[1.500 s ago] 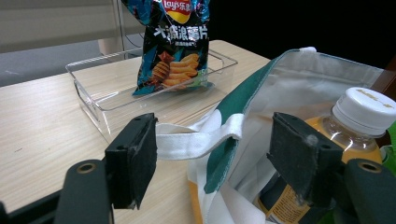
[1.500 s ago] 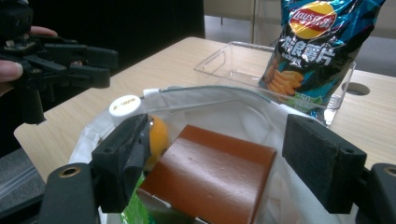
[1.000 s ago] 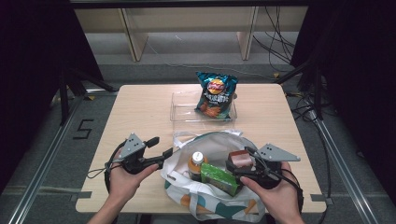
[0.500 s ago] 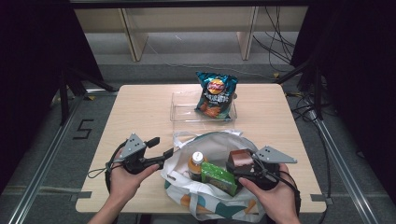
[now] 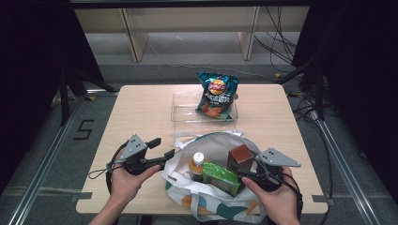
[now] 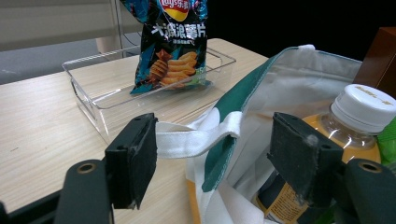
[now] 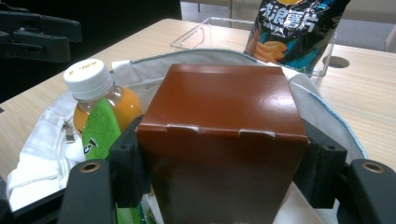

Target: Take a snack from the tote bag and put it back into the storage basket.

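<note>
A dim room with pale shelving at the back is surrounding a light wooden table [image 5: 141, 117], and a grey floor beside it is bearing a black "5" mark [image 5: 83, 130]. On the table's near half a white cloth tote bag with green trim [image 5: 213, 206] is lying open. Its white handle [image 6: 196, 137] is passing between the jaws of the left gripper [image 5: 161, 148], which are standing wide apart, touching nothing.

The right gripper [image 7: 224, 168] has just been closing its jaws, and the black pads are now sitting against both sides of a glossy brown cardboard box [image 7: 224, 140], which is standing upright inside the bag at its right side. Crowding the box on the left are an orange drink bottle with a white cap [image 7: 100, 95] and a green packet [image 7: 100, 128] — both are pressing close, the packet just beside the left pad.

Further off, a clear plastic tray [image 5: 185, 110] is holding a dark teal crisp bag [image 5: 217, 96] leaning upright in its right end. The bag is showing a red and yellow Lay's logo and large white Chinese characters — the small print is too blurred to read.
</note>
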Action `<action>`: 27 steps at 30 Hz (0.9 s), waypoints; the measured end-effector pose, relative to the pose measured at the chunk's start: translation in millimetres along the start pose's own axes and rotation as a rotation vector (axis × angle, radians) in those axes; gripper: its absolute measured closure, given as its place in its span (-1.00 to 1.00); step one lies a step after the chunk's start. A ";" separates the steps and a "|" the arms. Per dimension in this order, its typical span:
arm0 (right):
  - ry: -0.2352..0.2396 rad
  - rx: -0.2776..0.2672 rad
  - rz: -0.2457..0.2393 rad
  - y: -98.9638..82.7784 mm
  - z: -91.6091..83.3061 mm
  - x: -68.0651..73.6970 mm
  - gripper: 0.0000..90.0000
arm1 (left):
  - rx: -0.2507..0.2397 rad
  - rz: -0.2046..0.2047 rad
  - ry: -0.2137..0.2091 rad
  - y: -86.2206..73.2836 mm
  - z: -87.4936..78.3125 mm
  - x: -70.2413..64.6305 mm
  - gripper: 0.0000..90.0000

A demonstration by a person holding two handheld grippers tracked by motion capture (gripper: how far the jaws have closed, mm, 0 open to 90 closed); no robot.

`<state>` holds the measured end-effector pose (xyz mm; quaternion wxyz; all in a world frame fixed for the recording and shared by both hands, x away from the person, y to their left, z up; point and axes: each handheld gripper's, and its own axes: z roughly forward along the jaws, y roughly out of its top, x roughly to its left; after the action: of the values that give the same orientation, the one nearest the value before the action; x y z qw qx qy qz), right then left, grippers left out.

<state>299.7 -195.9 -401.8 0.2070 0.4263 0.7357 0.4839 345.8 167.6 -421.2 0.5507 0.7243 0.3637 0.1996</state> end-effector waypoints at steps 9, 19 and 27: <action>0.019 0.003 -0.018 3.6 6.7 0.2 -0.27 | -0.001 0.000 -0.002 -0.3 0.3 0.2 -0.30; -0.011 0.004 -0.028 4.8 1.7 -0.9 -0.14 | 0.000 0.003 0.000 -0.7 0.0 0.9 -0.30; -0.008 -0.038 -0.028 11.2 -3.6 -3.7 -0.14 | 0.001 0.002 0.002 -0.9 -0.2 1.6 -0.29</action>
<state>303.9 -199.0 -390.6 0.2247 0.4140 0.7314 0.4931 346.5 169.1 -422.2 0.5497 0.7247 0.3638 0.2008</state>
